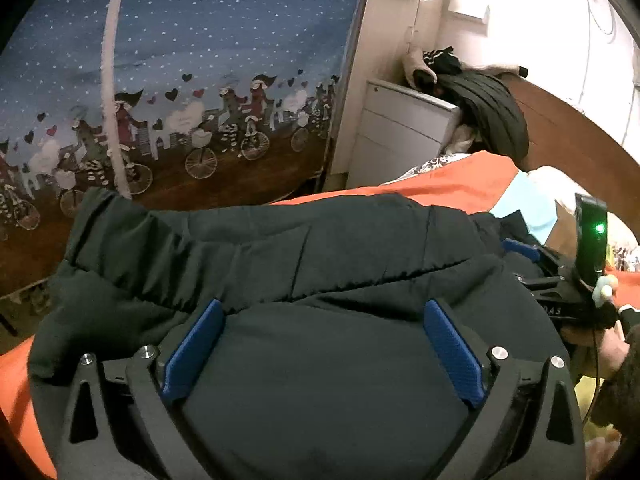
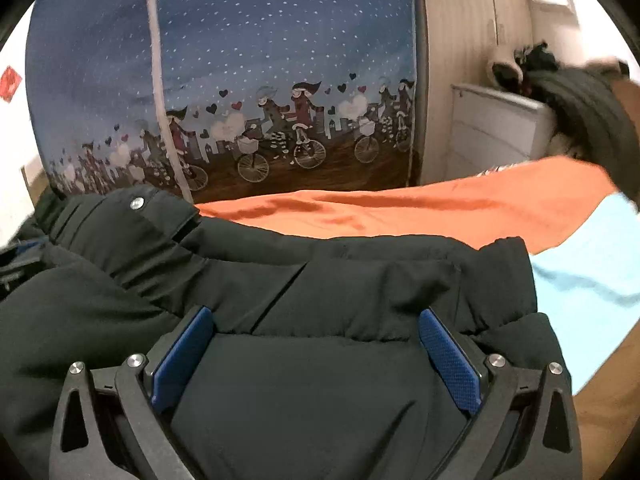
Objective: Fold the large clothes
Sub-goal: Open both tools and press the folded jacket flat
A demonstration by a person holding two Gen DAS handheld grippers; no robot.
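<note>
A large black padded jacket [image 1: 280,248] lies bunched on an orange bed cover [image 1: 460,184]. It also fills the lower half of the right wrist view [image 2: 320,280], with a snap button on a flap [image 2: 137,203] at upper left. My left gripper [image 1: 324,312] is open, its blue pads spread wide over a puffy fold of the jacket. My right gripper [image 2: 316,320] is open too, pads spread over another fold. The right gripper's body [image 1: 576,280] shows at the right edge of the left wrist view, beside the jacket.
A blue curtain with a bicycle print [image 2: 280,100] hangs behind the bed. A white drawer unit [image 1: 400,136] stands at the back right, with dark clothes [image 1: 488,104] piled on it. A light blue cloth [image 2: 592,280] lies on the bed at right.
</note>
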